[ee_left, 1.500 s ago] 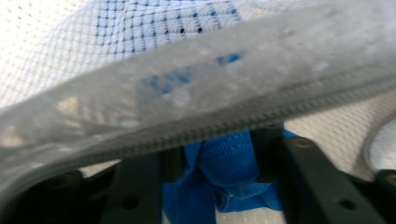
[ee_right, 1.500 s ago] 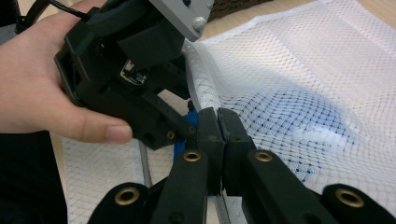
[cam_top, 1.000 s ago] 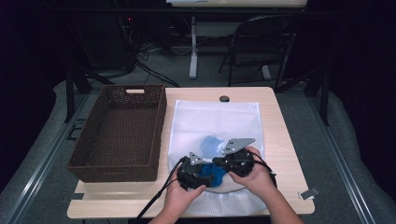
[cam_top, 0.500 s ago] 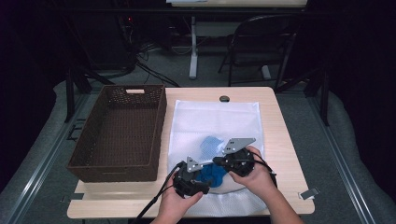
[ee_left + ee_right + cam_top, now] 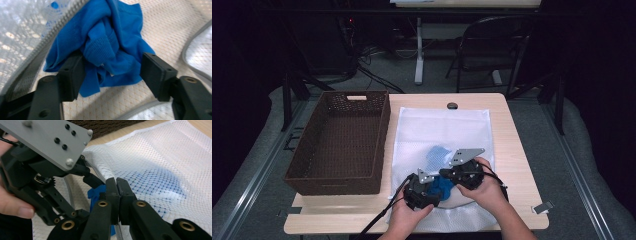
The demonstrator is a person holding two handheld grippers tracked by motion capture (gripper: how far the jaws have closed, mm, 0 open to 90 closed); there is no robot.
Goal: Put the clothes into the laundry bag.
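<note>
Left gripper [image 5: 110, 75] set low over the blue garment [image 5: 105, 42], jaws apart on either side of the bunched cloth and just now closing in, pads beside the fabric but not yet pressing it. Blue garment lying crumpled at the mouth of the white mesh bag [image 5: 442, 130], partly inside, partly out on the lower mesh, with the zip edge [image 5: 62, 22] running slantwise just above it. Right gripper [image 5: 117, 195] pinched tight on the bag's upper mesh layer at the opening, lifting it clear of the cloth; jaws pressed together with netting between. Seen from above, both grippers close together at the near edge of the table [image 5: 512, 125], left gripper [image 5: 424, 192] just beside right gripper [image 5: 462, 172], hands close behind them. More blue showing faintly through the mesh farther into the bag. Brown wicker basket [image 5: 339, 142] standing to the left of the bag, close beside it, well away from the jaws. Small dark round object [image 5: 452, 105] at the far table edge, beyond the bag. Folding chair [image 5: 492, 45] and cables on the floor behind the table. Lifted mesh and the left gripper's grey plate [image 5: 47, 142] crowding the opening.
</note>
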